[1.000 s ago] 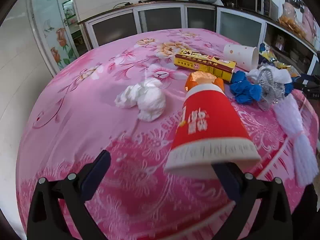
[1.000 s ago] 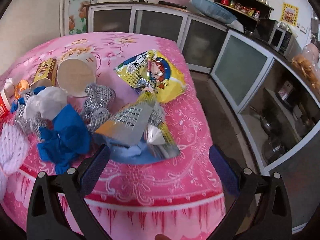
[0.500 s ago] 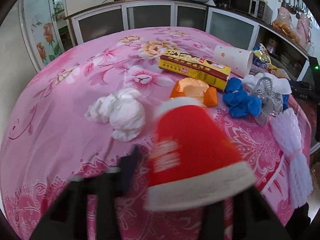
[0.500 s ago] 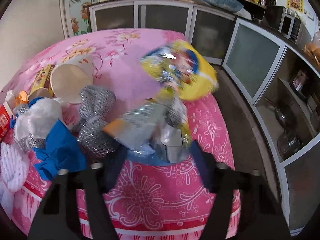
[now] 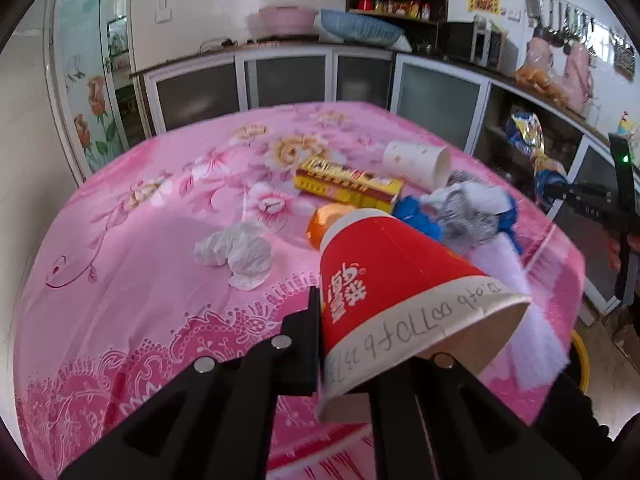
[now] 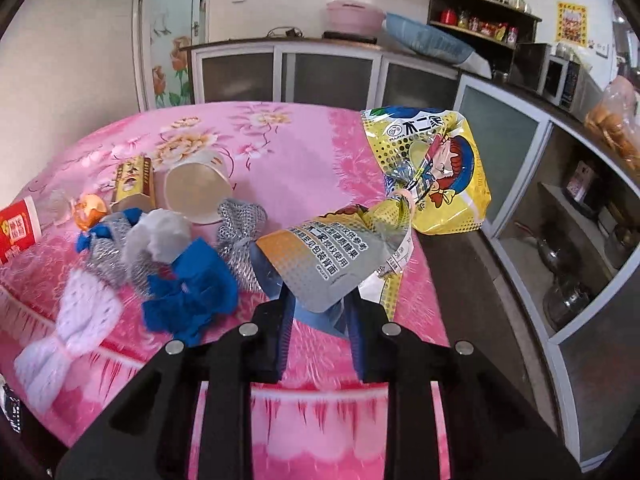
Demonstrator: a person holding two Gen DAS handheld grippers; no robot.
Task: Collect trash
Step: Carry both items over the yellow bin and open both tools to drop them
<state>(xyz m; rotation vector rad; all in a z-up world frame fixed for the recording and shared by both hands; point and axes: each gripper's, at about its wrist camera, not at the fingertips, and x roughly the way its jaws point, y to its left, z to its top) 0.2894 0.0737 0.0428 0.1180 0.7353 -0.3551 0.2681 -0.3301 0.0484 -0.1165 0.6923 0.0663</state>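
My left gripper (image 5: 372,344) is shut on a red paper cup (image 5: 384,280) and holds it tilted above the pink flowered tablecloth (image 5: 160,280). My right gripper (image 6: 320,320) is shut on a yellow snack bag (image 6: 392,208) and holds it up off the table's right edge; the bag also shows in the left wrist view (image 5: 528,140). On the cloth lie a crumpled white tissue (image 5: 236,250), a yellow box (image 5: 348,186), a white paper cup on its side (image 5: 418,160), an orange wrapper (image 5: 330,218), blue crumpled material (image 6: 188,292), silver mesh (image 6: 240,232) and white net (image 6: 68,324).
Grey cabinets (image 5: 280,84) with basins on top run along the far wall and down the right side (image 6: 520,160). Open shelves with pots (image 6: 568,264) stand at the right. A glass door with roses (image 5: 88,80) is at the left.
Both grippers have shut, the left on the red cup and the right on the snack bag, and both things have been lifted off the cloth.
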